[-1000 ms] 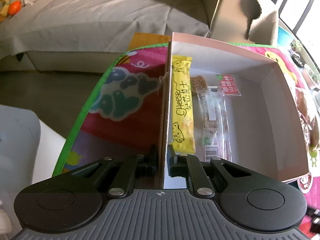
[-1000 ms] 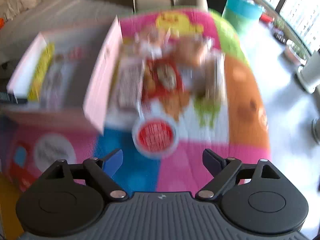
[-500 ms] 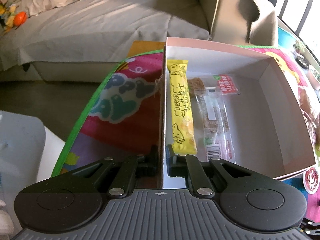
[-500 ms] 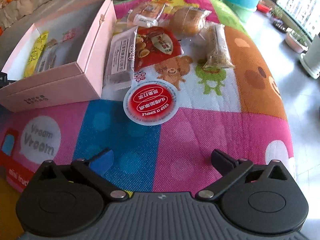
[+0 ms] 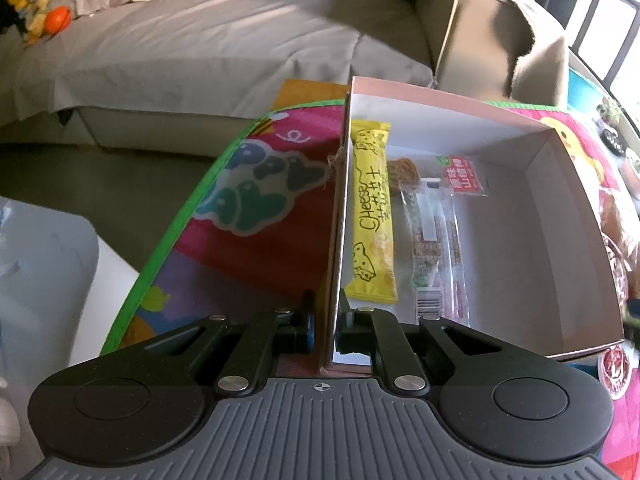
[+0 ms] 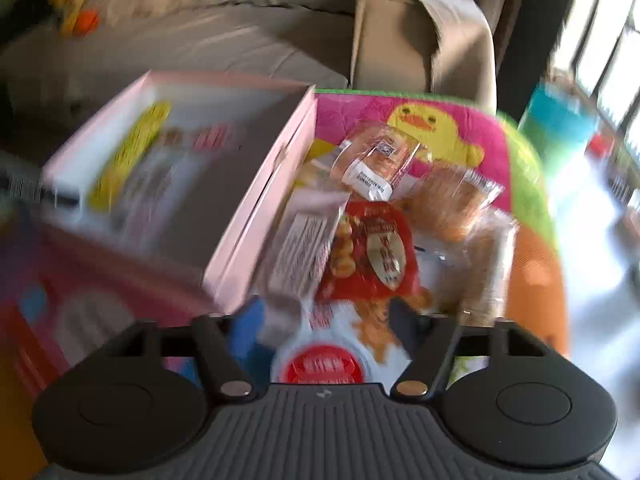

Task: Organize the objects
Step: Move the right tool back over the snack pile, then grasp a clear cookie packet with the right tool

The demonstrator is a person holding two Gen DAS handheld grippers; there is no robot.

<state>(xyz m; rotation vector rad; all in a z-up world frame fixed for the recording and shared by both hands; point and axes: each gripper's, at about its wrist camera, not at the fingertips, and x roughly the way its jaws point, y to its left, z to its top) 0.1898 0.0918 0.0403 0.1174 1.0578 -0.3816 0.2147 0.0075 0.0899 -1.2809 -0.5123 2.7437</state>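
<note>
A pink cardboard box (image 5: pixel 568 216) lies open on a colourful play mat (image 5: pixel 256 208). My left gripper (image 5: pixel 326 320) is shut on the box's left wall, one finger on each side. Inside lie a yellow cheese stick packet (image 5: pixel 372 216) and clear wrapped snack bars (image 5: pixel 436 232). In the blurred right wrist view the box (image 6: pixel 256 196) is at the left. My right gripper (image 6: pixel 324 312) is open around a round cup with a red and white lid (image 6: pixel 326 360). Beyond it lie a red snack bag (image 6: pixel 376 256), a grey packet (image 6: pixel 300 248) and wrapped breads (image 6: pixel 452 204).
A grey sofa (image 5: pixel 200 52) stands behind the mat, with an orange toy (image 5: pixel 57 20) on it. A white bin (image 5: pixel 36 280) is at the left. A teal container (image 6: pixel 560 120) stands at the far right on the pale floor.
My right gripper has moved forward and down over the red-lidded cup, which now sits between its fingers. The left gripper keeps its hold on the box wall.
</note>
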